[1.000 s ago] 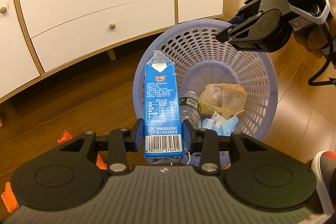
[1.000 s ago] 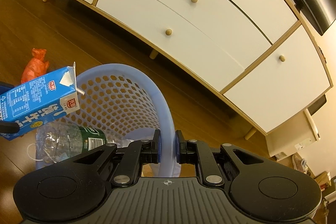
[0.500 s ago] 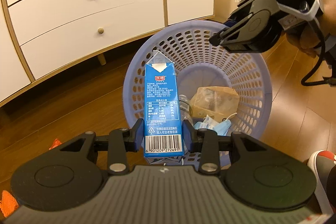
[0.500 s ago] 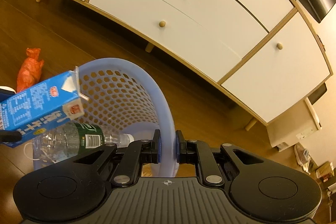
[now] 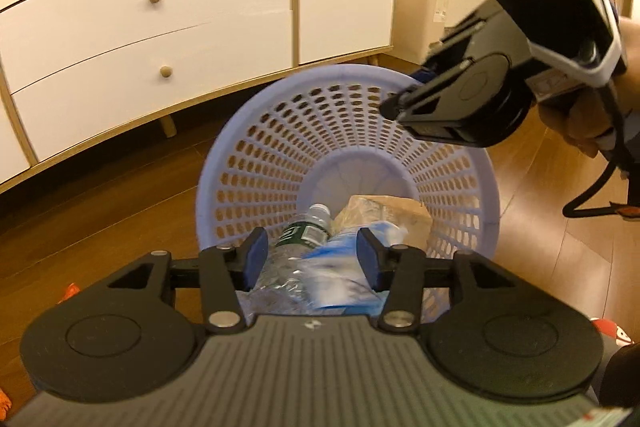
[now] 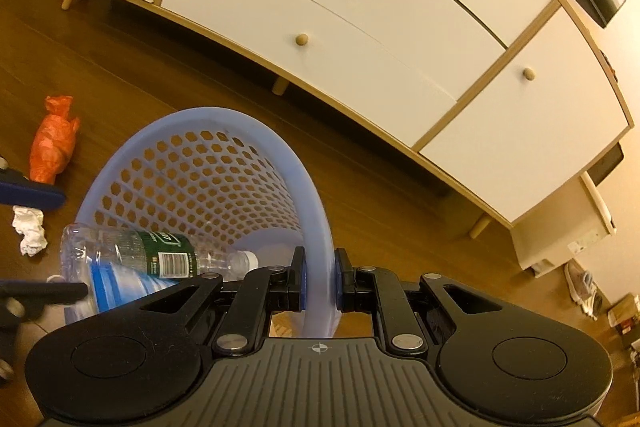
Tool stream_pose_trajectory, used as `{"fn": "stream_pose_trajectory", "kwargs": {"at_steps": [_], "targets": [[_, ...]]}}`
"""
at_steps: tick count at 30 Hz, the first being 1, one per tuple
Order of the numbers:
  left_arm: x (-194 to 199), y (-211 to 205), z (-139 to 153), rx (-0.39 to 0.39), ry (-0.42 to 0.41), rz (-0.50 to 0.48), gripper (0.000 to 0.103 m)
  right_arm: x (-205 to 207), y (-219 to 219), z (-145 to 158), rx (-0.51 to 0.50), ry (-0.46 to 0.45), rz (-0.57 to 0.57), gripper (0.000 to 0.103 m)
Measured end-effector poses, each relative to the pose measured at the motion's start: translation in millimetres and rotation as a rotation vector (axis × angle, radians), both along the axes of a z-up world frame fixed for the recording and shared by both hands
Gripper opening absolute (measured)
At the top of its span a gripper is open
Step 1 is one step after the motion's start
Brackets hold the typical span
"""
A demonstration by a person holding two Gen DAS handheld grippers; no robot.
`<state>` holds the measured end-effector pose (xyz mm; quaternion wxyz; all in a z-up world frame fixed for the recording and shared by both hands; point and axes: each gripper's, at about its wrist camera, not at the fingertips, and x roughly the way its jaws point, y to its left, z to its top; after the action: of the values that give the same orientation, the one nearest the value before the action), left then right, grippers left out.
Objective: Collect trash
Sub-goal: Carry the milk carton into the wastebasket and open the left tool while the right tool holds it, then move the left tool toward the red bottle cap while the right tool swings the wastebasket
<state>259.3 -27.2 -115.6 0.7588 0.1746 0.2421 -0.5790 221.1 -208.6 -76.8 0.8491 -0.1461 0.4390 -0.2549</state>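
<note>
Your left tongs (image 5: 312, 255) are wide and hold nothing. The blurry blue milk carton (image 5: 344, 275) is in the basket (image 6: 316, 195) with the bottle (image 6: 160, 255). Your right tongs (image 6: 319, 281) pinch the rim. At the left, the orange bag (image 6: 54, 141) and crumpled paper (image 6: 29, 230) wait on the floor.

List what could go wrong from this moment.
1. The right gripper alone pinches the tilted basket by its rim; a slip could spill the bottle and carton.
2. The orange bag and crumpled paper on the floor could be missed.
</note>
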Motion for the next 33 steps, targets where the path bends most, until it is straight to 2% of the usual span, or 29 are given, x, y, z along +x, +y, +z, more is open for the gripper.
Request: {"fn": "stream_pose_trajectory", "kwargs": {"at_steps": [6,9,13,18,21,25,29,31,33], "targets": [[10,18,6,-0.024,0.009,0.062,0.044,-8,-17,0,0.055,-0.012,-0.068,0.01],[20,30,7,-0.024,0.023,0.104,0.044,-16,-43,3,0.159,-0.043,-0.154,0.01],[36,49,5,-0.007,0.023,0.177,0.044,-39,-100,1,0.333,-0.119,-0.359,0.01],[61,76,-1,0.028,0.056,0.295,0.044,-91,-176,-28,0.546,-0.17,-0.651,0.01],[70,92,-7,0.055,0.055,0.35,0.045,-118,-195,-43,0.686,-0.21,-0.723,0.014],[76,112,-17,0.087,0.078,0.411,0.049,-127,-194,-62,0.865,-0.203,-0.678,0.016],[78,130,-25,0.12,0.089,0.457,0.056,-127,-180,-61,0.858,-0.163,-0.583,0.025],[78,143,-28,0.131,0.098,0.484,0.057,-135,-173,-51,0.823,-0.189,-0.545,0.037],[81,155,-29,0.135,0.116,0.521,0.06,-146,-167,-40,0.8,-0.234,-0.517,0.041]]}}
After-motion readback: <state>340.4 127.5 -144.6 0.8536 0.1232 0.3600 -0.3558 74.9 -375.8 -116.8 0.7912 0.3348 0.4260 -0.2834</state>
